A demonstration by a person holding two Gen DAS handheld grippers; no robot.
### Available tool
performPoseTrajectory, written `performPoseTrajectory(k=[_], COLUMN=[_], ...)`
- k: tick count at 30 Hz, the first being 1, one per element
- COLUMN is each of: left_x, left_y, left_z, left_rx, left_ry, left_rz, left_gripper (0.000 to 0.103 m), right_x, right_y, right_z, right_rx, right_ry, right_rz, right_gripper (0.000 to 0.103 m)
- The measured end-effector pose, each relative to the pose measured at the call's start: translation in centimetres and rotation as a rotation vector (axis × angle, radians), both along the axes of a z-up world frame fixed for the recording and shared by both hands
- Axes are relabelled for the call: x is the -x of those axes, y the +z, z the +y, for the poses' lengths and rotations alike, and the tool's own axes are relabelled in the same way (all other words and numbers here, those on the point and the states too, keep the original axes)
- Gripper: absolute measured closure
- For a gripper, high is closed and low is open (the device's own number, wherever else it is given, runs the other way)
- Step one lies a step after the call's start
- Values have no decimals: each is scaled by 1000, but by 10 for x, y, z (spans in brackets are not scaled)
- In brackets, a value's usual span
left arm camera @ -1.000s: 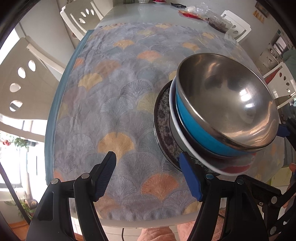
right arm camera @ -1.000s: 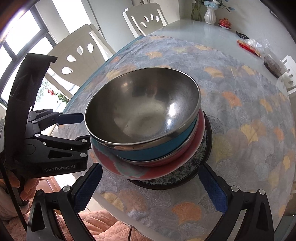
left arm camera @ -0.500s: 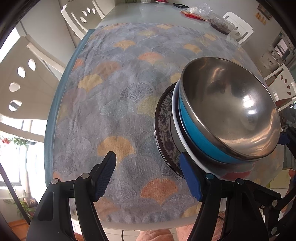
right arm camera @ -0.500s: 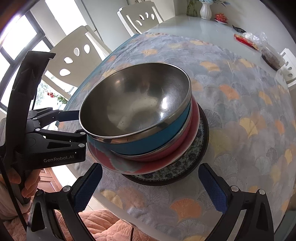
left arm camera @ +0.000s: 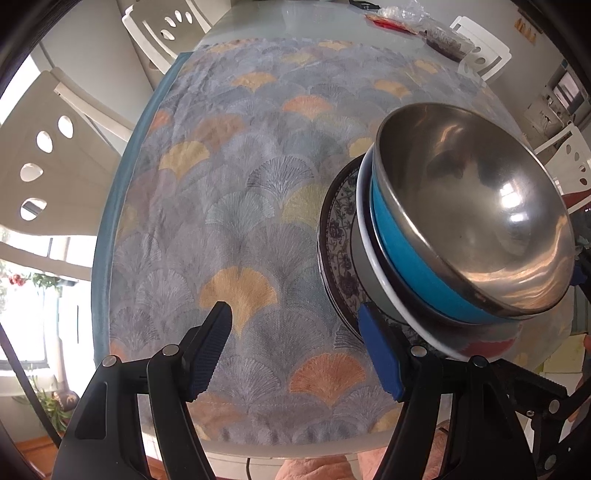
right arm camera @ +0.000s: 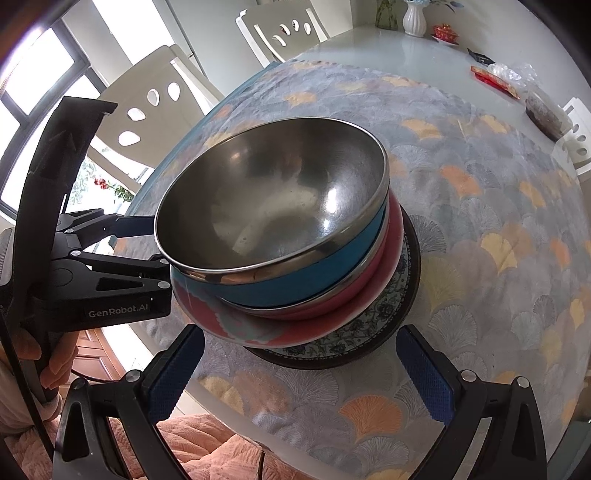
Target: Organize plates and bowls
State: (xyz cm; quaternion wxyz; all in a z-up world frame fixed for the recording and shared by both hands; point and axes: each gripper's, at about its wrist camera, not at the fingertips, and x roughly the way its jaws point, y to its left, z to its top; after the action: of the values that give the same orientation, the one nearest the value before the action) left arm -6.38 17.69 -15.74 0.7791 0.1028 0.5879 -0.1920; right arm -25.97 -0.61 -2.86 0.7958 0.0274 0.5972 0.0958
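Little has shifted since a second ago: both grippers keep their places, and the stacked dishes sit a touch closer in each view. Nearest, the right gripper (right arm camera: 301,369) stands wide open, its ribbed blue pads empty, with the stack just ahead between the fingers' lines. To its left the black plastic left gripper (right arm camera: 122,254) bears white lettering "GenRobot.AI", held by a hand (right arm camera: 51,354); its jaws are parted around bare cloth, the stack just beside its right finger.

That stack is a shiny round steel bowl (right arm camera: 273,199) nested in a blue-sided steel-rimmed bowl (right arm camera: 306,275), then a pink bowl (right arm camera: 373,273), a red-patterned plate (right arm camera: 236,321) and a dark-rimmed floral plate (right arm camera: 369,325). Under it lies a woven grey tablecloth with orange and yellow fan shapes (right arm camera: 480,229) on a glossy pale round table (right arm camera: 424,55). Farther off stand white cut-out chairs (right arm camera: 280,31) and a white vase (right arm camera: 413,18).
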Motion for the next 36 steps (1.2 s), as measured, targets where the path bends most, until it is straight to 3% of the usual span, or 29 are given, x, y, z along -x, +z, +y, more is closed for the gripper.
performPoseTrajectory(k=[36], left_x=[-3], left_y=[-4], left_z=[4], left_rx=[-2], left_ry=[3], left_rz=[13], left_gripper=[28], right_x=[-2], right_y=[-7], right_z=[1], right_rx=[13], right_ry=[-2], right_rz=[25], right_gripper=[0])
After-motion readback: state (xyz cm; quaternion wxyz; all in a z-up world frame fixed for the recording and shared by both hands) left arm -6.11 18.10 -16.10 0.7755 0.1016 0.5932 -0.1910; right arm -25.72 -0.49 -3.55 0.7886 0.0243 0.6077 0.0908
